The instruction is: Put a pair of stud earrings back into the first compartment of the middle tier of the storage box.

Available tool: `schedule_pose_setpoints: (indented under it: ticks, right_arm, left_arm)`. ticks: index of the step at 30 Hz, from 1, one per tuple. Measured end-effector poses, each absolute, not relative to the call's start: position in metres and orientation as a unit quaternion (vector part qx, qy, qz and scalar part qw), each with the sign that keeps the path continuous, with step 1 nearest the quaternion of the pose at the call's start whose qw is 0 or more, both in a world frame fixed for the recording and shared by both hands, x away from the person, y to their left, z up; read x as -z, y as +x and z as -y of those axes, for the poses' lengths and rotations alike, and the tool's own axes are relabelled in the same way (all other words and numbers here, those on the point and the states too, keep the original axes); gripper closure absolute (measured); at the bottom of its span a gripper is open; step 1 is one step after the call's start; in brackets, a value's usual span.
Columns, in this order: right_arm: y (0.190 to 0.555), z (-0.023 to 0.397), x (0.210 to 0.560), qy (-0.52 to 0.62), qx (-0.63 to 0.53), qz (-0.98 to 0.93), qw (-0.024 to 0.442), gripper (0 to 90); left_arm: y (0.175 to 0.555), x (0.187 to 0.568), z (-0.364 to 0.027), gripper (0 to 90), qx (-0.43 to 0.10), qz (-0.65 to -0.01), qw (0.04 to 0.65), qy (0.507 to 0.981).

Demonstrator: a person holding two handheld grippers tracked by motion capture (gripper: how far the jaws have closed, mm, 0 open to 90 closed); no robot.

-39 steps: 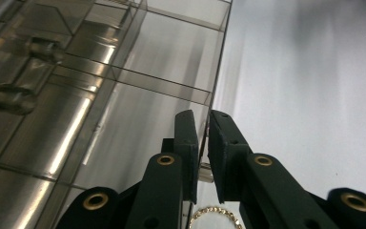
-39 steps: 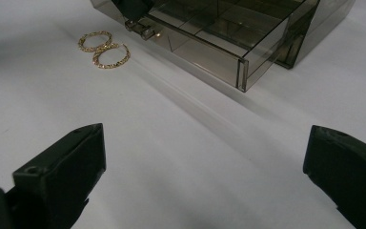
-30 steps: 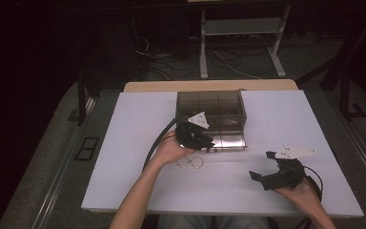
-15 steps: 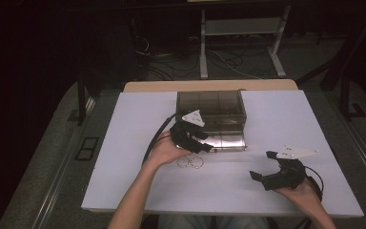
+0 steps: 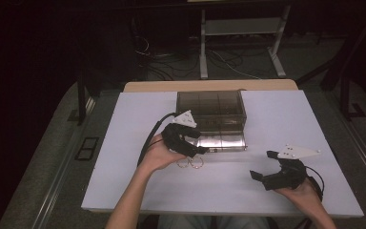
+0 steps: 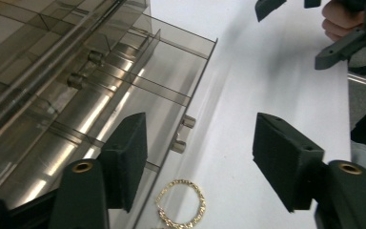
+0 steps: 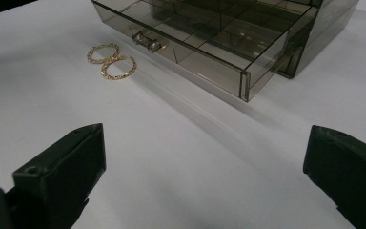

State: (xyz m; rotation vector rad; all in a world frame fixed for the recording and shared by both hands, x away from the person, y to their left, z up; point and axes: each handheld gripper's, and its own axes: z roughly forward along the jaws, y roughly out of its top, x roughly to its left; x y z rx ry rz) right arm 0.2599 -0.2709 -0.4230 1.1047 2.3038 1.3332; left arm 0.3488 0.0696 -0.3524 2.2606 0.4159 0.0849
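A smoked clear drawer box [image 5: 209, 106] stands at the table's middle back, its divided drawer [image 5: 221, 141] pulled out toward me. Two gold hoops [image 5: 189, 163] lie side by side on the white table just in front of the drawer's left end. My left gripper [image 5: 195, 149] hovers over that corner. Its jaws have just been opening and stand apart in the left gripper view [image 6: 200, 143], with the drawer's handle [image 6: 183, 133] and one hoop [image 6: 181, 210] beyond them and nothing gripped. My right gripper [image 5: 263, 164] rests open at the front right, facing the drawer [image 7: 195, 38] and hoops [image 7: 110, 61].
The white table [image 5: 124, 143] ends at a wooden strip behind the box. Beyond it the floor is dark, with cables and a white stand. The left gripper's cable loops over the table to its left.
The left gripper has drawn a little left and up from the drawer front, and its jaws have spread apart. The right gripper has stayed put.
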Motion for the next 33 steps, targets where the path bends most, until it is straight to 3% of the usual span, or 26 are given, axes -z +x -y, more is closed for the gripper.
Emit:
schedule_pose_setpoints:
  ticks: [14,23,33]
  right_arm:
    - [0.261,0.272,0.424,0.381,-0.458,-0.792,0.133,0.0]
    - [0.261,0.272,0.424,0.385,-0.457,-0.791,0.134,0.0]
    - [0.261,0.272,0.424,0.383,-0.455,-0.793,0.134,0.0]
  left_arm:
    - [0.33,0.359,-0.094,17.8,-0.049,-0.199,0.423,0.883]
    - [0.321,0.371,-0.105,12.2,-0.055,-0.221,0.425,0.876]
    - [0.315,0.386,-0.112,12.6,-0.054,-0.228,0.424,0.875]
